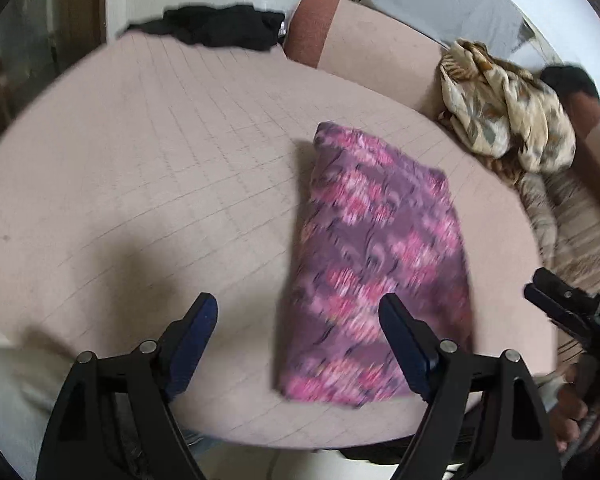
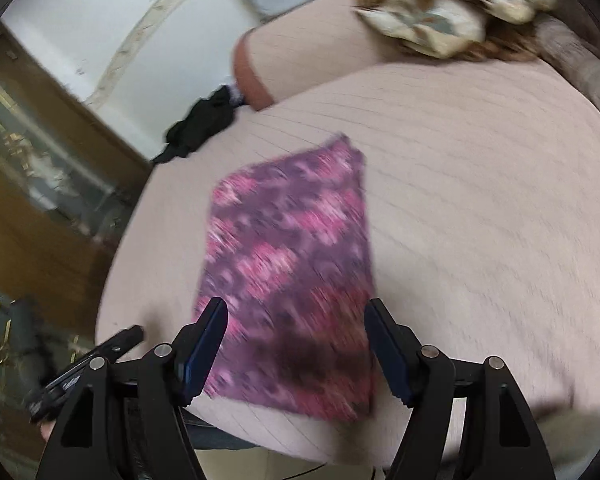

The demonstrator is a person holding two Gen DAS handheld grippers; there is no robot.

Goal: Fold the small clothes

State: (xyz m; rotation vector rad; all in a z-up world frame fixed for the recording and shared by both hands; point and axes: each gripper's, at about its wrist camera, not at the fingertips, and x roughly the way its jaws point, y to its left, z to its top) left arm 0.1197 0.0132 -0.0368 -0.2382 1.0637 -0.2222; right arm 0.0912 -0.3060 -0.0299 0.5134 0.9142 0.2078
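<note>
Now the bed (image 1: pixel 140 184), covered with a pale quilted sheet, fills most of both views. On it, near the front edge, lies the purple cloth (image 1: pixel 372 264), folded into a long flat rectangle with a pink pattern. It looks neat, so this piece seems finished, or it needs only one more fold.

At the far right side of the bed there is a crumpled beige floral cloth (image 1: pixel 508 124), and at the far left edge a dark garment (image 1: pixel 220 26) in a heap. Both are well apart from the purple cloth. These are probably the next pieces to fold.

The left gripper (image 1: pixel 298 316) hangs above the bed with its jaws wide apart and nothing between them; one finger stands over the near corner of the purple cloth without pressing it, as far as the blurred view shows. The right gripper (image 2: pixel 296 320) is also spread wide and empty, above the near end of the same cloth.

Some things could go wrong from here. The purple cloth lies close to the front edge, so a finger that brushes it in passing may pull the top layer open or drag the cloth off the bed. Both views are blurred, so the hands are likely moving fast, which makes such a touch more likely. Also, the two grippers are near each other and may collide.
</note>
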